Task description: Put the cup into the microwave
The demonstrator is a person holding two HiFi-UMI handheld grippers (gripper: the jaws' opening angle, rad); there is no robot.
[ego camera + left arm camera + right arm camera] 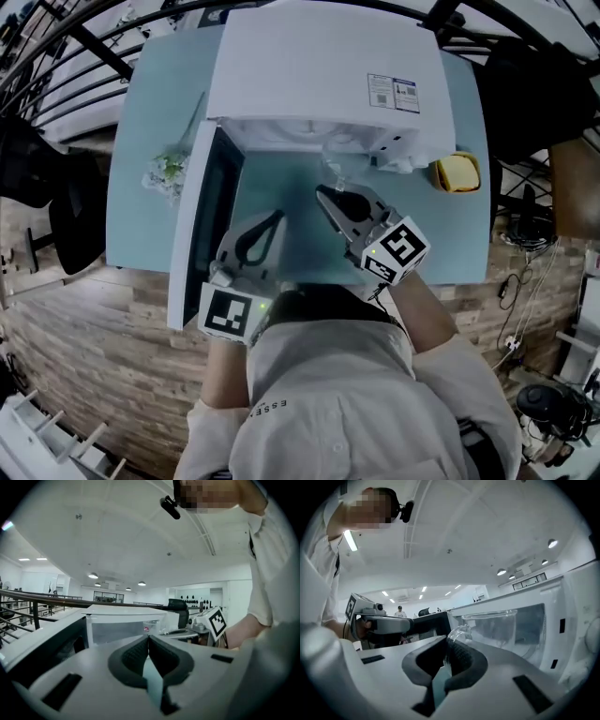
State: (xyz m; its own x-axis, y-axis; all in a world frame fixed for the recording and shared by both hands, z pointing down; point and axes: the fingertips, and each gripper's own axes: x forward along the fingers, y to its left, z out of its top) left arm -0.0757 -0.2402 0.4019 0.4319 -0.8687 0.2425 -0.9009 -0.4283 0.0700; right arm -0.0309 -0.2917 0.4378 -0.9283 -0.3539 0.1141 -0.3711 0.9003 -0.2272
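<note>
A clear glass cup with a side handle stands upright just in front of the open white microwave. My right gripper is shut on the cup's handle. In the head view the cup shows faintly between the jaw tips and the microwave's mouth. The microwave door is swung out to the left. My left gripper hovers beside that door, its jaws shut with nothing between them. In the left gripper view the jaw tips meet, and the microwave lies ahead.
The microwave sits on a pale blue table whose near edge runs past both grippers. A yellow object lies right of the microwave, and a small greenish bundle left of the door. Railings and floor clutter surround the table.
</note>
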